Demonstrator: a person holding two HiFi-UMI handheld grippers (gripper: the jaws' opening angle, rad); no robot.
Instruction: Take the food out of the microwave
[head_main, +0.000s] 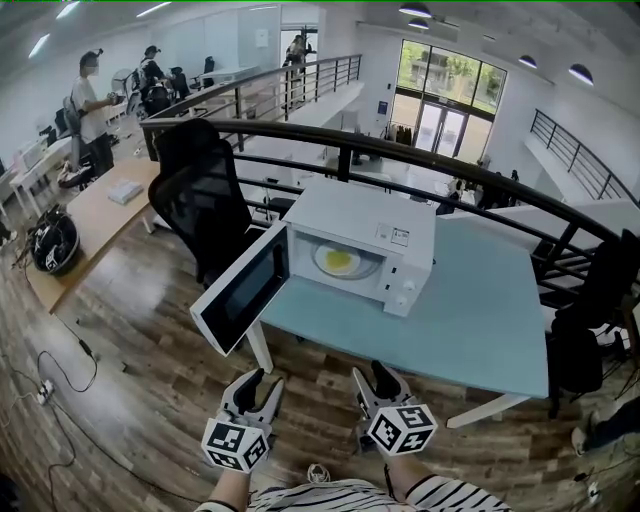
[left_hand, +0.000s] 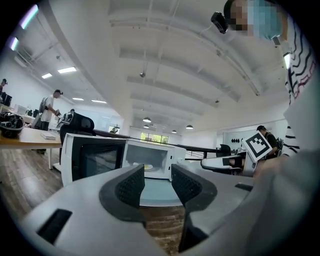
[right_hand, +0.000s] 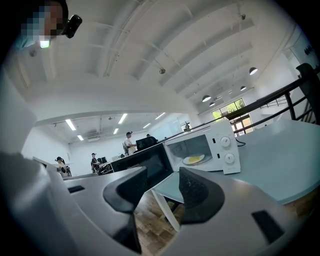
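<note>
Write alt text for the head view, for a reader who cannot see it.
A white microwave stands on a pale blue table with its door swung open to the left, showing a plate of yellow food inside. In the foreground, the left gripper and right gripper point toward it, jaws apart and empty, over wooden floor.

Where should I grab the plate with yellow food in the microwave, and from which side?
Pinch the plate by its front rim, the edge nearest the opening. It lies flat inside the microwave, walled on every other side, so straight in through the front is probably the only way. The door hangs wide open at the left, out of the way.
</note>
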